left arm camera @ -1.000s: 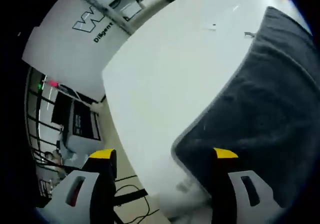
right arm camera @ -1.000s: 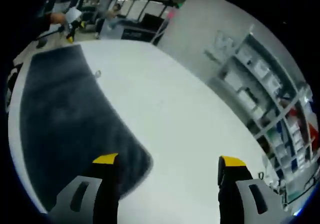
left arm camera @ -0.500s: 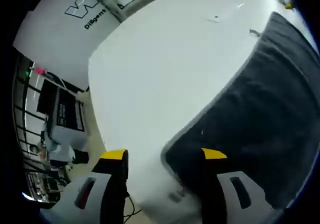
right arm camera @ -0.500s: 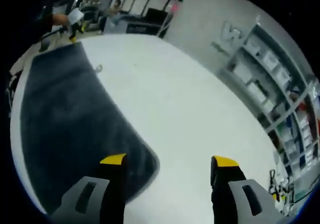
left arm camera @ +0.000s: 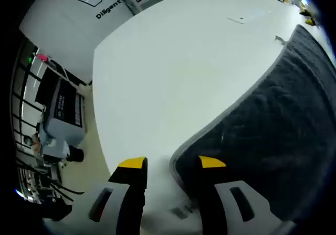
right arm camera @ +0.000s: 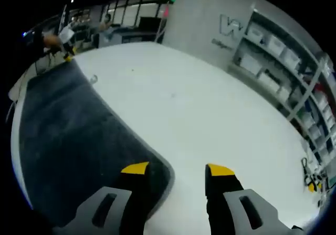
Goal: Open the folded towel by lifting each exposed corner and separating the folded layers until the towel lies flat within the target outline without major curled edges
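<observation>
Two views, taken in turn.

Left gripper view
- Left gripper (left arm camera: 171,163): two grey jaws with yellow tips rise from the bottom edge, a narrow gap between them; nothing is clamped.
- Towel: the dark charcoal terry towel with a pale grey hem (left arm camera: 273,140) lies spread on the right side of the view, flat on the table.
- Towel corner: the rounded near corner sits right at the jaw tips; the hem runs through the gap, the right jaw over the dark cloth, the left jaw over bare table. Whether either jaw touches the cloth cannot be told.
- Table: the large white tabletop (left arm camera: 168,72) stretches away to the top of the view, with a few small bits lying far off near its upper right edge.
- Background: a grey wall with a white logo and lettering (left arm camera: 102,1) at the upper left; a grey box-shaped machine on the floor (left arm camera: 63,114) at the left.

Right gripper view
- Right gripper (right arm camera: 178,169): the same grey, yellow-tipped jaws, parted by a modest gap, gripping nothing.
- Towel: the dark cloth (right arm camera: 73,135) covers the left part of the view; its rounded corner lies at the left jaw tip, the right jaw over bare white tabletop (right arm camera: 210,114).
- Small item: a tiny pale thing lies just beside the towel's far edge; too small to name.
- Background: white shelving with boxes (right arm camera: 278,56) at the upper right.
</observation>
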Tool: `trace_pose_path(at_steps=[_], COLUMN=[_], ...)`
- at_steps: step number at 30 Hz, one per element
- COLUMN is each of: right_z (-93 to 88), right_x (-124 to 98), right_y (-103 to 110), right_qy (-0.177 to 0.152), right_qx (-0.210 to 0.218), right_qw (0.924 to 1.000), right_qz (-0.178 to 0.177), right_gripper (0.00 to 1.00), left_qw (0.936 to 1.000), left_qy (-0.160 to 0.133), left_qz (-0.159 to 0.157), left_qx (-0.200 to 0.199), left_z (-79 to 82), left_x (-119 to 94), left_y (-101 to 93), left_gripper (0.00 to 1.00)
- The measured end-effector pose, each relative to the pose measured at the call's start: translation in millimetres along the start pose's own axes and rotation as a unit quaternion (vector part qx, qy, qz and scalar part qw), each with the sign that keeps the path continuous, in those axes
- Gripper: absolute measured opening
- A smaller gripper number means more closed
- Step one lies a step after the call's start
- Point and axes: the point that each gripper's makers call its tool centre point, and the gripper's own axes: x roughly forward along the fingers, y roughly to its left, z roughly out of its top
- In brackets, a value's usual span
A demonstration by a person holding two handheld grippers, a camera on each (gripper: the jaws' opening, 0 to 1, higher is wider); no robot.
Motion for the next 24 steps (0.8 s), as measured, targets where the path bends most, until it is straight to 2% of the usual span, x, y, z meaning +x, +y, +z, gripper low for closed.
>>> trace_pose_path(at_steps=[6,9,13,16,19,20,21,22,24], right_z=[-5.9,-17.3,-17.4,-23.5,-35.0,-33.1,-32.2,-33.7,-37.1], right_x=[9,15,17,23,28,28,27,26,26], right_y=[7,3,0,2,2,3,5,4,-3], right_qy=[0.005,0.032,0.026,0.035,0.059,0.051,0.050,0.056,0.068], right_qx=[0.007,-0.001,0.008,0.009,-0.020,-0.020,-0.018,-0.019,-0.042], right_qw=[0.9999,0.9995,0.9996,0.9993,0.9981,0.9985,0.9984,0.9981,0.9968], right_qz=[0.009,0.000,-0.005,0.002,0.004,0.010,0.017,0.017,-0.002], right_gripper=[0.37,0.30,0.28,0.22,0.18,0.15,0.07,0.02,0.02], left_qw=[0.9998,0.9995,0.9996,0.9994,0.9995,0.9994,0.9994,0.9994,0.9992], left_qy=[-0.006,-0.014,-0.018,-0.019,-0.017,-0.018,-0.018,-0.019,-0.018], left_qz=[-0.010,-0.015,-0.016,-0.021,-0.022,-0.025,-0.027,-0.028,-0.036], left_qx=[-0.015,-0.023,-0.018,-0.018,-0.017,-0.014,-0.011,-0.010,-0.006], left_z=[-9.7,-12.2,-15.1,-17.5,-20.2,-21.3,-22.6,-23.4,-24.6], left_x=[-1,-2,-6,-9,-11,-12,-13,-14,-16], left_y=[-9.6,-17.9,-27.8,-36.2,-42.9,-46.1,-49.3,-51.9,-60.3], left_gripper=[0.24,0.21,0.18,0.16,0.14,0.13,0.12,0.11,0.08])
